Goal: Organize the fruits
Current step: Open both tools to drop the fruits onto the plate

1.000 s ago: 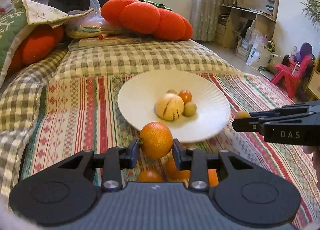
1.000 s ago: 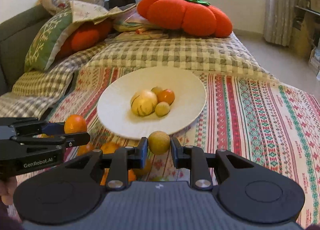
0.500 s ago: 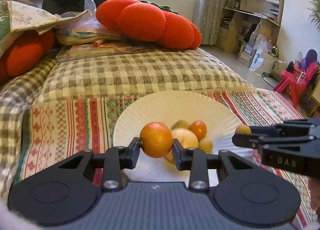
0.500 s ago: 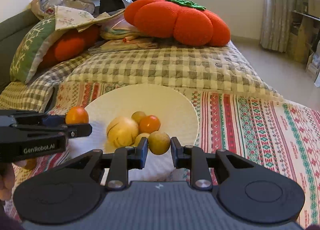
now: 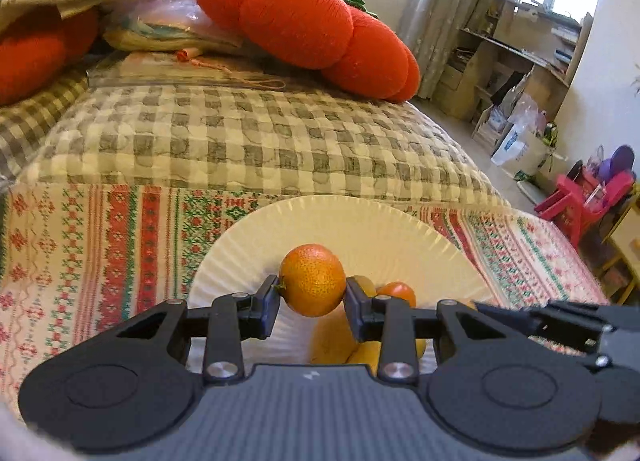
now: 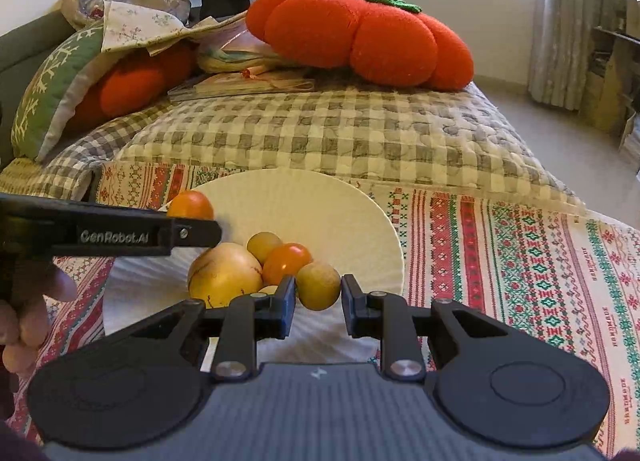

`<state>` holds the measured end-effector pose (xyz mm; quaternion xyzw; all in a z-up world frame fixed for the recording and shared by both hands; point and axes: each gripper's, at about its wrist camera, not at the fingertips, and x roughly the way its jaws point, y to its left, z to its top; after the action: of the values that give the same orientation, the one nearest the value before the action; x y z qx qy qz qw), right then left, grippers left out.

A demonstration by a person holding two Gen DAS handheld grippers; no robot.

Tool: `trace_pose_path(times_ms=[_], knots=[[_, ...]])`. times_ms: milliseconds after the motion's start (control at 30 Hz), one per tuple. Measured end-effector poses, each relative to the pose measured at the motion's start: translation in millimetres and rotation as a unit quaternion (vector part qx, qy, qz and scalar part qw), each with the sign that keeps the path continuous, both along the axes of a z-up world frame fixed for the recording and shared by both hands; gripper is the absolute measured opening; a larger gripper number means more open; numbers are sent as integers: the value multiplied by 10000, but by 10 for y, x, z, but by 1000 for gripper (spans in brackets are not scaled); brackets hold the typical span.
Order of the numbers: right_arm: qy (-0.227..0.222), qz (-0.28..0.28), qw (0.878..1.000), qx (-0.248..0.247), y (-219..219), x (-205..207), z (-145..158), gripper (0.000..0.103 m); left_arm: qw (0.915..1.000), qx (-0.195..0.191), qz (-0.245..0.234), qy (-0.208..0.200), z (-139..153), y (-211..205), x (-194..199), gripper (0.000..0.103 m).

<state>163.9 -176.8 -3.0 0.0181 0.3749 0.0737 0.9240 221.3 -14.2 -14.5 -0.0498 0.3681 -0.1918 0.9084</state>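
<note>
- Left wrist view: the left gripper is clamped on a mandarin orange, one pad on each flank, the fruit carried clear of everything beneath it.
- Below and just beyond that orange lies the white paper plate on the striped cloth of the bed; the fruit hangs over the plate's near half, so the drop looks to be almost straight down.
- Peeking past the right finger are a small orange tomato-like fruit and yellow fruit already on the plate, close under the jaws. Letting go here could knock them, so I'd favour the bare left part of the plate.
- The right gripper's black body comes in from the right edge, near the plate's right rim.
- Right wrist view: the right gripper is clamped on a small yellow-green round fruit, held over the plate's near edge.
- The pile sits just left of and behind it: a big yellow melon-like fruit, a small yellowish one and the tomato-like fruit.
- The left gripper crosses in from the left with its orange over the plate's left rim; a hand holds it.
- Bare plate lies ahead and to the right, the safer landing for this fruit.
</note>
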Motion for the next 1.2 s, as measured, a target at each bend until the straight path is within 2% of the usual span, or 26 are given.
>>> trace_pose_path(times_ms=[67, 433, 567, 667, 1200], knots=[[10, 6, 10000, 14, 8, 11, -19, 22, 9999, -129, -11, 94, -14, 13, 48, 26], [14, 35, 10000, 37, 17, 32, -55, 25, 9998, -53, 112, 157, -57, 0, 124, 26], [8, 43, 10000, 17, 22, 28, -31, 26, 9999, 8, 108, 69, -30, 2, 103, 31], [-8, 31, 10000, 23, 11, 8, -1, 34, 9999, 115, 71, -26, 9, 4, 49, 37], [-22, -37, 10000, 0, 21, -234, 210, 57, 9991, 388, 66, -168, 168, 96, -366, 56]])
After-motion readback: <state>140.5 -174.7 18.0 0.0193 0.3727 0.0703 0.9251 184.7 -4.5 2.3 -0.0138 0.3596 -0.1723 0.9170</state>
